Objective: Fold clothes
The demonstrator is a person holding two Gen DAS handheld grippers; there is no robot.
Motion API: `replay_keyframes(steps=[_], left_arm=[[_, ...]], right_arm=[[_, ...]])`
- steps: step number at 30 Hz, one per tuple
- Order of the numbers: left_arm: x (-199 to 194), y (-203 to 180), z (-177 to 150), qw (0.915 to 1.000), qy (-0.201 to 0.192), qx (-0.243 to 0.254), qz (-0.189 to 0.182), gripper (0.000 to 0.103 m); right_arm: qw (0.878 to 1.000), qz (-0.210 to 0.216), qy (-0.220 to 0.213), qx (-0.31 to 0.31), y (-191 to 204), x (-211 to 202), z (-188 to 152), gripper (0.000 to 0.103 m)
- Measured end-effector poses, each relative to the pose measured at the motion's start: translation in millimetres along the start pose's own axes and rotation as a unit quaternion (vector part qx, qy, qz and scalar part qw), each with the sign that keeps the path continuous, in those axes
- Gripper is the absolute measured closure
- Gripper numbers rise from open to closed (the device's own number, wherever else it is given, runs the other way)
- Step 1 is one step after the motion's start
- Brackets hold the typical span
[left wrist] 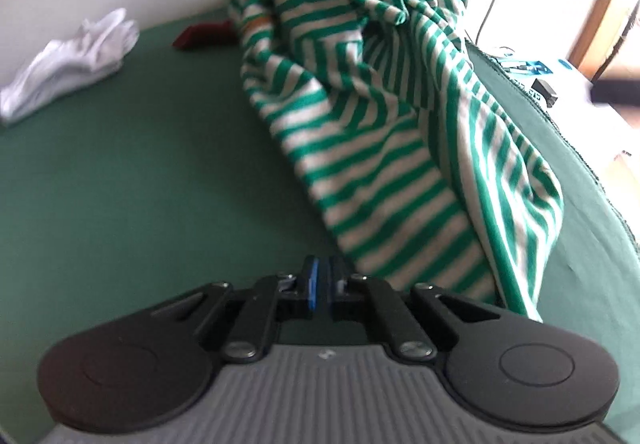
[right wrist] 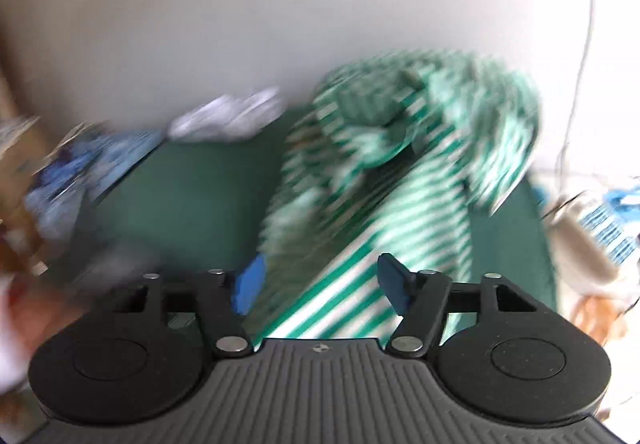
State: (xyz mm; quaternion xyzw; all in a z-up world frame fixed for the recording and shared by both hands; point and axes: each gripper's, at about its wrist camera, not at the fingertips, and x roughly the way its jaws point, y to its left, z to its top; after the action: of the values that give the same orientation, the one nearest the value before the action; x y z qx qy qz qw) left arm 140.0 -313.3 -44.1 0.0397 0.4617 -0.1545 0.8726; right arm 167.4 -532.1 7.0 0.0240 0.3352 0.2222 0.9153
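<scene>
The green-and-white striped garment (left wrist: pixel 384 132) lies bunched in a long heap on the green table cover (left wrist: pixel 120 184), its long axis running from just ahead and right of the left gripper (left wrist: pixel 320 280) away toward the wall; that gripper's blue pads are pressed together on nothing, beside the near hem. The right gripper (right wrist: pixel 320 284) stands spread above the same cloth, stripes showing between its fingers though none is pinched; I judge it the nearer. No legible writing anywhere; a white cloth (left wrist: pixel 68 64) lies well apart.
</scene>
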Motion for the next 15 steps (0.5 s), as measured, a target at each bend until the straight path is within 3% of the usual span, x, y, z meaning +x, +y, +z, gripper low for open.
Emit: replay_keyframes(steps=[4, 6, 8, 9, 11, 12, 13, 15], left_arm=[[-16.9, -10.0, -19.8, 0.9993, 0.003, -0.030, -0.020, 0.101], [-25.0, -19.3, -27.7, 0.9989, -0.004, -0.037, -0.030, 0.088], [-30.4, -29.4, -33.9, 0.9991, -0.010, -0.033, -0.024, 0.054], [-32.7, -34.5, -36.8, 0.9993, -0.013, -0.030, -0.020, 0.050], [-37.4, -44.7, -42.5, 0.9995, -0.018, -0.023, -0.011, 0.049], [-39.3, -48.4, -45.2, 0.9996, -0.019, -0.018, -0.006, 0.049], [-40.6, -51.0, -46.9, 0.9997, -0.020, -0.014, -0.003, 0.048], [-41.2, -55.7, -49.0, 0.9997, -0.023, -0.010, 0.003, 0.047]], right_arm=[[1.000, -0.018, 0.005, -0.019, 4.6, 68.4, 20.9, 0.035], [0.999, -0.025, 0.020, -0.037, 11.6, 103.1, 26.0, 0.034], [0.998, -0.035, 0.044, -0.037, 17.0, 136.8, 26.2, 0.034], [0.997, -0.045, 0.060, -0.028, 16.6, 150.1, 25.5, 0.037], [0.995, -0.047, 0.088, 0.014, 8.1, 164.6, 25.1, 0.084], [0.995, -0.028, 0.081, 0.046, 2.6, 155.3, 27.6, 0.092], [0.995, -0.009, 0.066, 0.069, -0.8, 142.3, 30.2, 0.092], [0.998, 0.032, 0.012, 0.062, 4.3, 95.4, 34.1, 0.098]])
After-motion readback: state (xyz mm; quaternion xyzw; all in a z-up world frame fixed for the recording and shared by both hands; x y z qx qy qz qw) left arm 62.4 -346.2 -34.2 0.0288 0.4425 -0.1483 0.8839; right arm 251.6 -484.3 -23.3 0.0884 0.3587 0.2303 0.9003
